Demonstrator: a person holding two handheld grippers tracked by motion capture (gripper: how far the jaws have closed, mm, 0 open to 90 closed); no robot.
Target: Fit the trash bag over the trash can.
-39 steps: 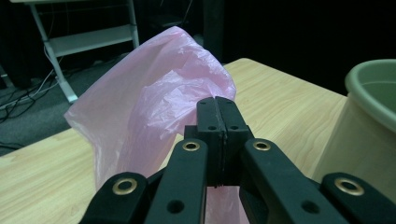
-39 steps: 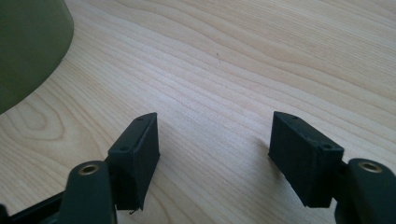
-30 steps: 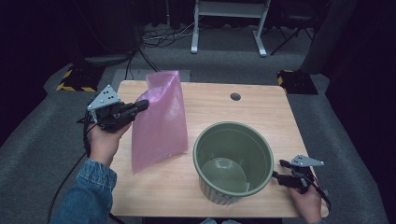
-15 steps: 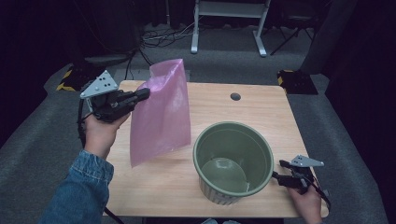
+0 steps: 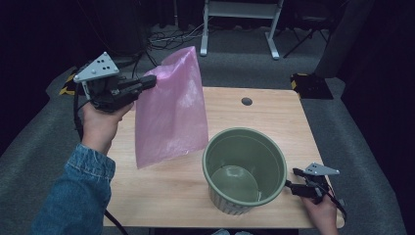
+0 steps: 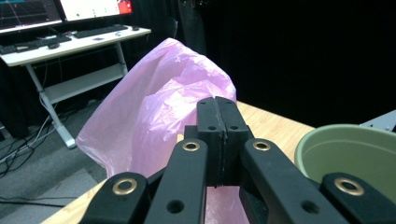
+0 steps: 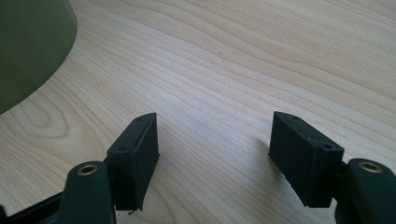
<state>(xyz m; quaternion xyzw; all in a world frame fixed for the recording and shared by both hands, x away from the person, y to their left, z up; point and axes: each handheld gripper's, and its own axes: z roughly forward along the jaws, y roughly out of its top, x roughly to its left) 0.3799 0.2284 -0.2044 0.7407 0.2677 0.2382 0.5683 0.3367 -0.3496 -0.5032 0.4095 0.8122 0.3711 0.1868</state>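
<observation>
A pink plastic bag (image 5: 171, 112) hangs above the left half of the wooden table (image 5: 254, 112), its lower edge close over the top. My left gripper (image 5: 149, 82) is shut on the bag's upper left edge and holds it up. In the left gripper view the closed jaws pinch the pink film (image 6: 159, 107). A green ribbed pot (image 5: 244, 169) stands upright and empty at the front right. My right gripper (image 5: 292, 185) rests low on the table just right of the pot, open with nothing between its fingers (image 7: 135, 154); the pot's wall (image 7: 28, 42) shows at the upper left.
A round cable hole (image 5: 246, 101) sits near the table's far edge. Beyond the table stand a white desk frame (image 5: 240, 19) and floor cables. A desk with monitors and keyboards (image 6: 70, 28) appears in the left gripper view.
My left gripper has risen with the bag, lifting most of it off the table so it now hangs. The right gripper and the pot have stayed put.
</observation>
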